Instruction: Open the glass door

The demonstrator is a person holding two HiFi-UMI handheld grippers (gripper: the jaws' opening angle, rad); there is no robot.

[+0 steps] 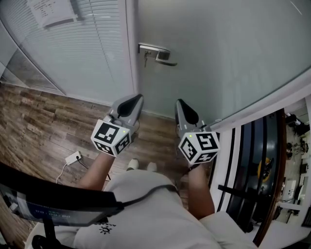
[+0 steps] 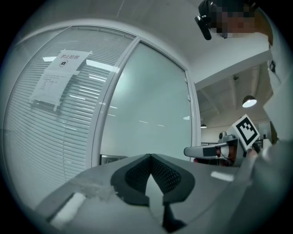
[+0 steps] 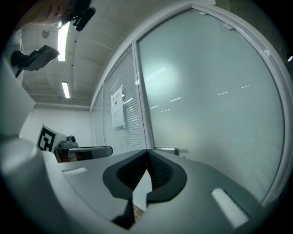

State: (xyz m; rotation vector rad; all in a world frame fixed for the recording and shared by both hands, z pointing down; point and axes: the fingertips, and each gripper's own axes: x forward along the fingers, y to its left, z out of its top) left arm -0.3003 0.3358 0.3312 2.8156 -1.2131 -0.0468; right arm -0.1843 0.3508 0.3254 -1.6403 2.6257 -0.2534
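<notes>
- The step in hand looks like the approach. The person stands facing the glass door (image 1: 218, 58), and neither pair of tongs has reached it yet.
- The door fills the upper right of the head view. Its metal lever handle (image 1: 158, 53) sits at the upper centre, just beside the white frame post, with what looks like a key hanging under it.
- The left tongs (image 1: 137, 98) are at centre frame, pressed together at the tips with nothing between them. Their own view shows the pads meeting.
- The right tongs (image 1: 180, 103), just beside them to the right, are likewise pressed together and empty.
- Both point level toward the door's lower part, well apart from the handle above them in the frame.
- The next move probably calls for lifting one pair up to the lever. They could spread to pinch it or simply bear down on it, then swing the door. Which way the door swings cannot be told.
- Containers: none shows in any view, so there are no contents to report.
- To the left a blind-covered pane carries a paper notice (image 1: 51, 10), and a white plug block (image 1: 73, 157) lies on the wooden floor (image 1: 34, 121).
</notes>
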